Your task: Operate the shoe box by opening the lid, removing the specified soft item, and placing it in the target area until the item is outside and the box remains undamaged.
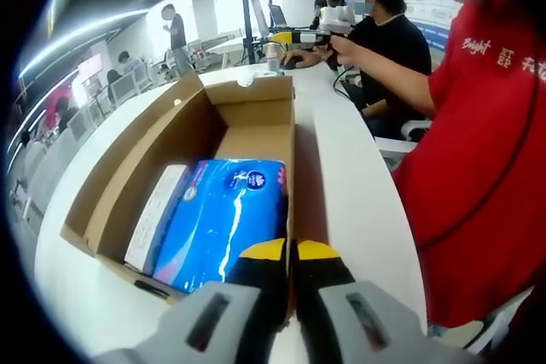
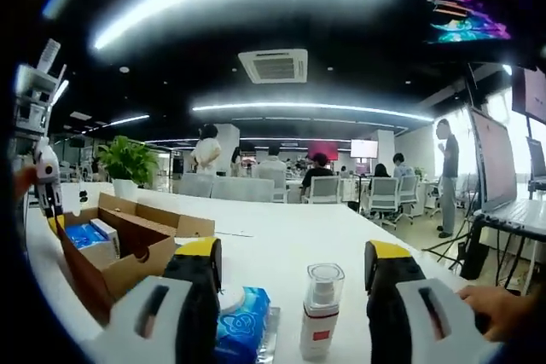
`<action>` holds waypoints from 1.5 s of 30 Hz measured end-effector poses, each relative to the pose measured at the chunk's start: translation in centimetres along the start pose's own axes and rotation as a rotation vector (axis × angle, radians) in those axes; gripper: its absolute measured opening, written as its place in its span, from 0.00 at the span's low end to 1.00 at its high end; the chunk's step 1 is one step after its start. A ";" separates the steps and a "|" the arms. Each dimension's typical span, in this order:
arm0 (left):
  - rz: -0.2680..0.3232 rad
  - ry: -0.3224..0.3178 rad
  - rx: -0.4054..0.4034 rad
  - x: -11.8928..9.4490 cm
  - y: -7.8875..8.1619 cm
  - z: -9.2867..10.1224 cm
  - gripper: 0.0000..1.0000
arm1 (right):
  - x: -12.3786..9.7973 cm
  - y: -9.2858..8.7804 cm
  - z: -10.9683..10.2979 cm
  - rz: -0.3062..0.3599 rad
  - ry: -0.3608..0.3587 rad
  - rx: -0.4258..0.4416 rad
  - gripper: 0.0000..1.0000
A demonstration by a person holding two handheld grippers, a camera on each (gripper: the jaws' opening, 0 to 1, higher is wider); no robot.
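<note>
The left hand-held gripper (image 1: pixel 290 253), jaws together, sits at the near wall of the open shoe box (image 1: pixel 183 138) on the white table (image 1: pixel 350 185). Inside lies a blue soft pack (image 1: pixel 217 215) beside a white packet (image 1: pixel 158 215).

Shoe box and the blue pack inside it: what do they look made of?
Shoe box: looks like plain brown cardboard, matte, with raw flap edges and fold creases. Blue pack: likely a soft item in thin plastic film; it is glossy, with a bright glare streak and a printed logo. What is inside the wrap cannot be told.
</note>
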State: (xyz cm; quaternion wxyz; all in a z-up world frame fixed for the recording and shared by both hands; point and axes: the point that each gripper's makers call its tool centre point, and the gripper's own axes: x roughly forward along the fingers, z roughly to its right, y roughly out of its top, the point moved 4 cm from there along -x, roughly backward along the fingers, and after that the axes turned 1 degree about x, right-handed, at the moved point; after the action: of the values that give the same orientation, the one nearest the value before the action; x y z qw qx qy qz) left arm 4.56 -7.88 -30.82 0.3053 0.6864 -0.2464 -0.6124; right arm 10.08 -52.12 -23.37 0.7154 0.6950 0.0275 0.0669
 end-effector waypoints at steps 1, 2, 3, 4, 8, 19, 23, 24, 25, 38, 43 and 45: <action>0.000 -0.002 0.001 0.0 0.0 0.0 0.02 | 0.1 0.5 -0.3 0.013 0.011 0.002 0.73; -0.001 -0.004 0.000 0.0 0.0 0.0 0.02 | 0.1 1.0 -0.6 0.025 0.022 -0.002 0.75; -0.002 -0.005 0.000 0.0 0.0 0.0 0.02 | 0.2 1.1 -0.7 0.024 0.024 -0.004 0.76; -0.003 -0.006 0.000 0.0 0.0 0.0 0.02 | 0.2 1.3 -0.9 0.024 0.027 -0.007 0.77; -0.002 -0.006 -0.001 0.0 0.1 0.0 0.02 | 0.6 1.8 -1.6 0.021 0.035 -0.041 0.77; -0.002 -0.004 -0.002 0.0 0.1 0.0 0.02 | 1.1 2.7 -2.6 0.033 0.049 -0.041 0.75; -0.004 -0.008 -0.004 0.0 0.1 0.0 0.02 | 1.1 3.2 -3.0 0.043 0.060 -0.037 0.74; -0.004 -0.009 -0.004 0.1 0.1 0.0 0.02 | 1.0 3.3 -3.2 0.041 0.066 -0.032 0.74; -0.004 -0.009 -0.005 0.0 0.1 0.0 0.02 | 1.1 3.3 -3.3 0.038 0.071 -0.024 0.73; 0.005 -0.004 -0.002 0.0 0.1 0.0 0.02 | 1.8 3.0 -5.3 -0.051 0.117 -0.100 0.67; 0.007 -0.004 0.000 0.0 0.1 0.0 0.02 | 2.1 3.1 -5.9 -0.059 0.144 -0.097 0.66; 0.012 0.003 0.000 0.0 0.1 0.0 0.02 | 2.2 3.2 -6.1 -0.068 0.141 -0.104 0.65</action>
State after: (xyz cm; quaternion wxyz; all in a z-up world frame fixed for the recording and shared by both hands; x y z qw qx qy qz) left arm 4.56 -7.94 -30.76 0.3094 0.6856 -0.2500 -0.6097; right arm 11.30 -45.72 -20.27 0.7486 0.6491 0.0980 0.0927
